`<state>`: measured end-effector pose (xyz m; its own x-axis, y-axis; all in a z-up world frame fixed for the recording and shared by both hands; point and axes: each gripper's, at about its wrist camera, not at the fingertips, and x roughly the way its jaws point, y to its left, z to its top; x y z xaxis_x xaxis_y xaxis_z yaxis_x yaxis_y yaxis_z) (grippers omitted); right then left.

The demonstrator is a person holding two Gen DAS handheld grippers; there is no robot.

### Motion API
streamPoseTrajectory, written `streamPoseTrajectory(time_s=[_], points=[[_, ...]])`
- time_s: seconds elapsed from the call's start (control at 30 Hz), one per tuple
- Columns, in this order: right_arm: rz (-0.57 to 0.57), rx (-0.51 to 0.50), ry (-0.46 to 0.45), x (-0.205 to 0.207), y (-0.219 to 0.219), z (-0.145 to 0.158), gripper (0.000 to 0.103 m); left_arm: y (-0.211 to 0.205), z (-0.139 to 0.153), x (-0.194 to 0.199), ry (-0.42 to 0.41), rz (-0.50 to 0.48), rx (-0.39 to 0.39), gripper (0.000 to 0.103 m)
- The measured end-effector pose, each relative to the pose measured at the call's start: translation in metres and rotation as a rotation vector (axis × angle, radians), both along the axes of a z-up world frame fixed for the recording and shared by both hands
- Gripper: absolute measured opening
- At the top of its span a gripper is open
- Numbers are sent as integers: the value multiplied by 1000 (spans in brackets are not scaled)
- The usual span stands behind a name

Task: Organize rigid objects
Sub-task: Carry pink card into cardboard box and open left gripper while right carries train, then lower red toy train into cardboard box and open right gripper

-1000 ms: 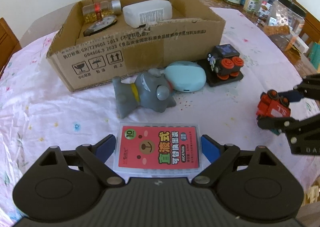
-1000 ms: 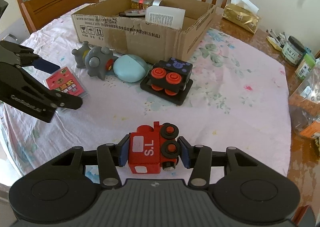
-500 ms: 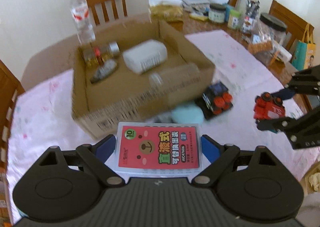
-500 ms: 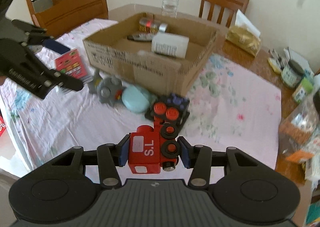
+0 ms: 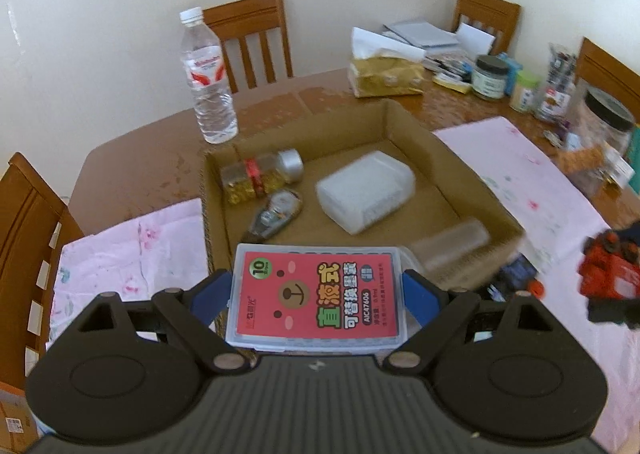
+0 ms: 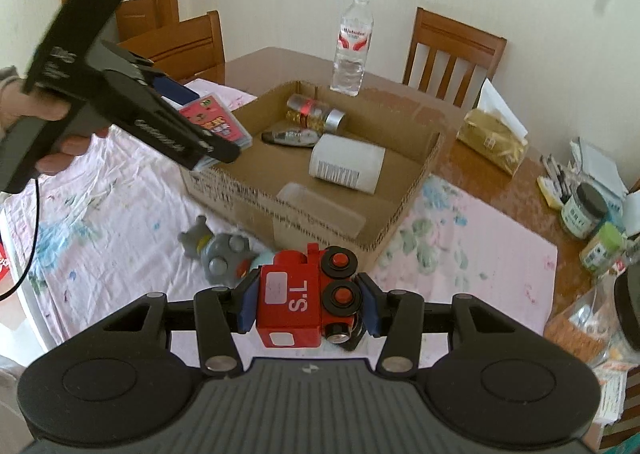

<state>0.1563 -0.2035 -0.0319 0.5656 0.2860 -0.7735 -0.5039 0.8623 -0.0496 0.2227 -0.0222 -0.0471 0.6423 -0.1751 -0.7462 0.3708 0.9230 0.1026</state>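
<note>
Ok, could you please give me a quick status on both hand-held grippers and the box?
Left hand-held gripper shut on red card case. Right hand-held gripper shut on red toy train. Cardboard box ahead, open, part filled. Nothing blocking.

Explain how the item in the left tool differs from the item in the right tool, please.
The left tool holds a flat clear plastic case with a red label; the right tool holds a blocky red toy train with black wheels. The case bears a bear face and printed characters; the train bears "S.L". The case is wide, spreading the left tool further than the train spreads the right. Both are rigid, mostly red, and held above the table near the cardboard box.
</note>
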Motion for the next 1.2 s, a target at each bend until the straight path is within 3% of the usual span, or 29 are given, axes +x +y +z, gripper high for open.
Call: streamPoseTrajectory(time_s=[0.23, 0.57, 0.83, 1.1, 1.17, 1.2], points=[[1, -14, 3, 6, 14, 3, 54, 17, -10, 8, -13, 66, -52, 92], [31, -27, -11, 25, 48, 11, 54, 44, -4, -39, 11, 87, -54, 98], [51, -9, -17, 71, 98, 14, 54, 75, 3, -60, 16, 138, -62, 98], [36, -30, 2, 135, 147, -2, 55, 104, 8, -67, 5, 190, -71, 98], [30, -33, -6, 146, 153, -4, 63, 108, 7, -68, 9, 199, -76, 98], [16, -36, -12, 150, 155, -5, 80, 110, 6, -68, 12, 204, -76, 98]])
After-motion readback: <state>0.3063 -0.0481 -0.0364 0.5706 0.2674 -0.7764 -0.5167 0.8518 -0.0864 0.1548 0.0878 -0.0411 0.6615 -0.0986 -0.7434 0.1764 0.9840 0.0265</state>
